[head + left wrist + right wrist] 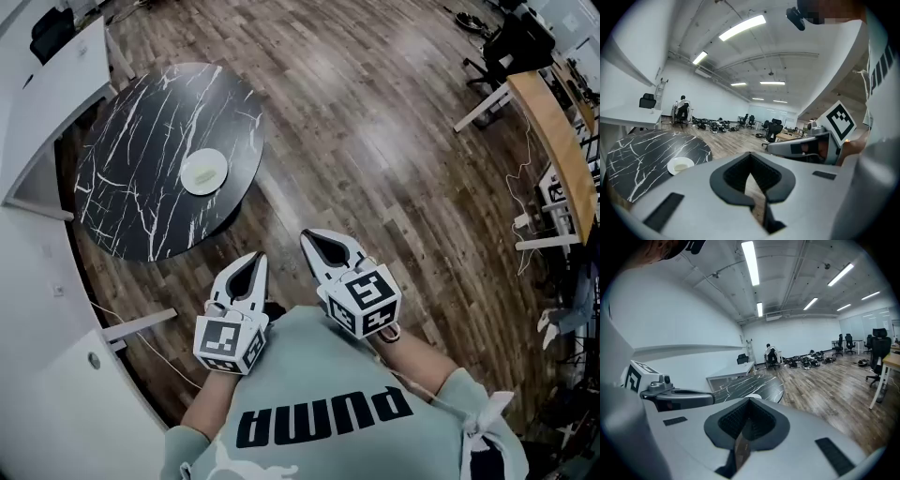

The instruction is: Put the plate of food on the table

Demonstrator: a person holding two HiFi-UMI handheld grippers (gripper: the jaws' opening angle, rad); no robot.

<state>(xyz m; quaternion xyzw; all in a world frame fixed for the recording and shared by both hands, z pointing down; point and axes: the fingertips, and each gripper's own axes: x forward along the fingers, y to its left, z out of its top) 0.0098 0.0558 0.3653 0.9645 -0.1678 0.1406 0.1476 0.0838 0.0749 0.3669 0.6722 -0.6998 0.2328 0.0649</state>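
Already set down: the plate of food (204, 172) sits on the round black marble table (131, 202) at far left, slightly right of the table's middle, with nothing else on the top. The left gripper (255, 258) and right gripper (309, 236) are held near the person's chest, well apart from the table, each with jaws together on nothing, so the placement looks finished. Room: white counter (37, 309) curving at left, wood-plank floor (375, 141), wooden desk (555, 141) far right
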